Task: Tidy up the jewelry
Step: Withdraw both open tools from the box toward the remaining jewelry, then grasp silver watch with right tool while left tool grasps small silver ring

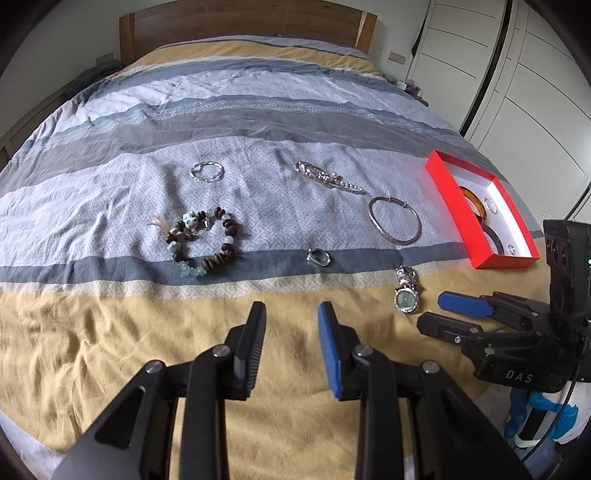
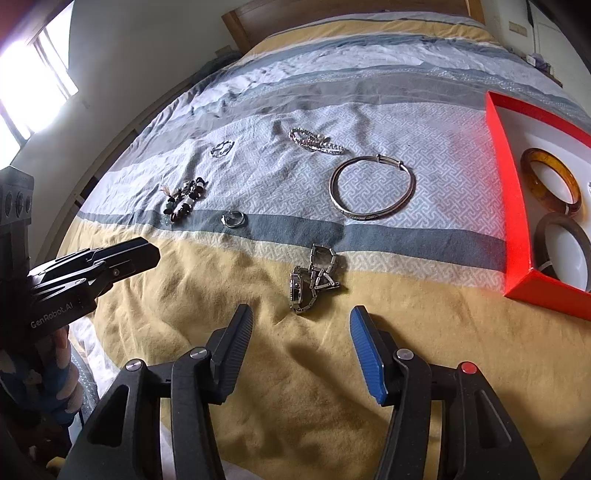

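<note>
Jewelry lies spread on the striped bedspread. A silver watch (image 2: pixel 314 277) lies just beyond my right gripper (image 2: pixel 302 312), which is open with nothing between its fingers. My left gripper (image 1: pixel 291 308) hovers open and empty over the yellow stripe, with the right gripper (image 1: pixel 432 306) to its right by the watch (image 1: pixel 406 291). Farther out lie a beaded bracelet (image 1: pixel 229 229), a small ring (image 1: pixel 318 256), a silver bangle (image 2: pixel 369 216), a chain bracelet (image 1: pixel 325 176) and a twisted silver bracelet (image 1: pixel 195 168). The red box (image 2: pixel 513 206) holds an amber bangle (image 2: pixel 546 158) and a dark bangle (image 2: pixel 554 221).
The wooden headboard (image 1: pixel 243 22) stands at the far end of the bed. White wardrobe doors (image 1: pixel 535 92) run along the right side and a bright window (image 2: pixel 33 81) is on the left. A blue-and-white gloved hand (image 1: pixel 535 417) holds the right gripper.
</note>
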